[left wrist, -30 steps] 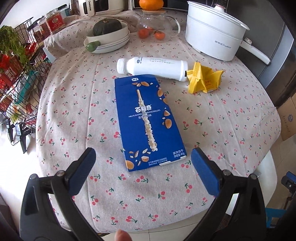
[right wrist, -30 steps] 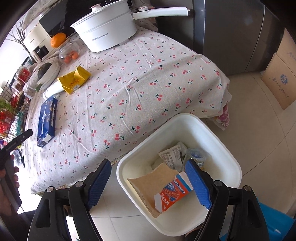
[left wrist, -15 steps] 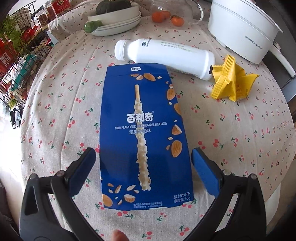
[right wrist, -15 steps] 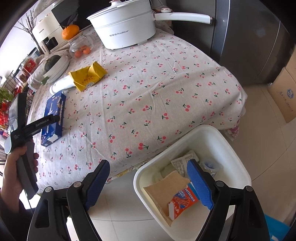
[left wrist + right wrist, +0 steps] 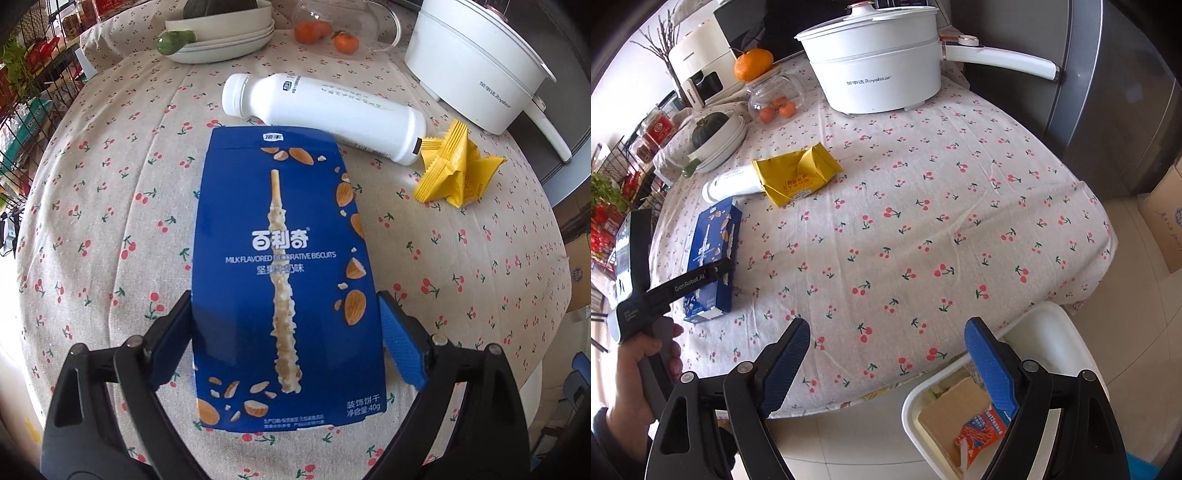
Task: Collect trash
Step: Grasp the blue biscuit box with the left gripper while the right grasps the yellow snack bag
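The left hand-held gripper [image 5: 286, 334], jaws just closing, straddles the blue biscuit box [image 5: 284, 273] flat on the tabletop [image 5: 110, 221]; the flat box could buckle or slip when squeezed.

Tablecloth [image 5: 110, 206]: matt woven cloth, slightly creased, printed with small cherries. Biscuit box [image 5: 284, 258]: smooth blue printed card with a mild sheen. Bottle [image 5: 325, 110], lying beyond the box: smooth white plastic, satin finish. Yellow wrapper [image 5: 454, 173], to the right of the bottle: crumpled glossy film with crimped, ridged edges. Cooking pot [image 5: 875, 74], far side: glossy white shell, smooth lid. Jar [image 5: 775, 96]: clear glass. Plates [image 5: 221, 44], far left: glazed off-white ware. Bin [image 5: 1067, 332], near right on the floor: smooth white plastic. Gripper pads [image 5: 990, 369]: blue, finely textured rubber-like facing on matt black plastic arms.
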Motion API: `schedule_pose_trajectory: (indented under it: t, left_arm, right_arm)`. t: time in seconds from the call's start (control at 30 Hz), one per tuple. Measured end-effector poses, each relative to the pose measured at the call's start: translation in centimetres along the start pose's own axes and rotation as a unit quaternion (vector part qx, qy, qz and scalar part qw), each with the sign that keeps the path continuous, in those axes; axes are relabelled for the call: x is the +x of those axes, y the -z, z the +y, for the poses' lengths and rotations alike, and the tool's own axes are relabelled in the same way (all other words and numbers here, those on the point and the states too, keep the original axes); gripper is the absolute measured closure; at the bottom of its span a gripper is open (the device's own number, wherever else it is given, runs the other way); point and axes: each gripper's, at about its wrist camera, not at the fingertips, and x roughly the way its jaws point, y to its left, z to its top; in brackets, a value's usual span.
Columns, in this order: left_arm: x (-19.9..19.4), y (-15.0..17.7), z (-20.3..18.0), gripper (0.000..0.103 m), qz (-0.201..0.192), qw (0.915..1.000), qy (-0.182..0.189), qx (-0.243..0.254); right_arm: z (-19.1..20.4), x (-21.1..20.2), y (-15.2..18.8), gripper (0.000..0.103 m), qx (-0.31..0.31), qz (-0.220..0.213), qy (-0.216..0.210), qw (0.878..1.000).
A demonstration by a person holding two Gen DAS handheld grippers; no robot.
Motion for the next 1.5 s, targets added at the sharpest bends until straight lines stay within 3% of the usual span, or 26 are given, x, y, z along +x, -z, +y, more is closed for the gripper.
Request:
schedule_pose_trajectory:
  t: [0.3, 0.4, 0.47, 0.6, 0.93, 1.07, 1.4, 1.47, 1.5]
  left_arm:
    - [-5.7, -0.2, 1.4, 0.01, -0.055, 0.9966, 0.045, 0.041]
    - [-7.4, -0.2, 2.3, 0.01, -0.081, 0.9943, 0.046, 0.053]
    - [-8.1, 0.2, 2.8, 0.01, -0.091, 0.9932, 0.047, 0.056]
    - [-8.4, 0.5, 4.0, 0.01, -0.091, 0.9926, 0.057, 0.058]
    - [-9.2, 0.9, 4.8, 0.01, -0.095, 0.9918, 0.063, 0.058]
    - [-9.4, 1.0, 5.3, 0.01, -0.096, 0.9918, 0.064, 0.055]
    - [-9.6, 1.1, 5.6, 0.01, -0.098, 0.9915, 0.069, 0.05]
    - [-9.8, 1.2, 5.5, 0.01, -0.1, 0.9911, 0.073, 0.05]
    - [-9.9, 1.2, 5.6, 0.01, -0.101, 0.9907, 0.076, 0.05]
  right_arm:
    - [3.8, 3.0, -5.4, 0.015, -0.005, -0.067, -0.019, 0.998]
    - [5.6, 4.5, -6.8, 0.01, -0.018, -0.077, -0.043, 0.996]
    - [7.0, 5.6, -7.7, 0.0, -0.029, -0.081, -0.044, 0.995]
    - [9.6, 7.6, -8.9, 0.0, -0.066, -0.098, -0.018, 0.993]
    - [11.3, 12.5, -11.1, 0.0, -0.089, -0.094, -0.026, 0.991]
    - [11.2, 13.2, -11.6, 0.001, -0.087, -0.098, -0.071, 0.989]
    - [11.4, 12.9, -11.1, 0.049, -0.091, -0.078, -0.097, 0.988]
    - [11.2, 12.0, -11.0, 0.084, -0.092, -0.081, -0.1, 0.987]
    - [11.0, 11.5, -11.1, 0.089, -0.083, -0.076, -0.105, 0.988]
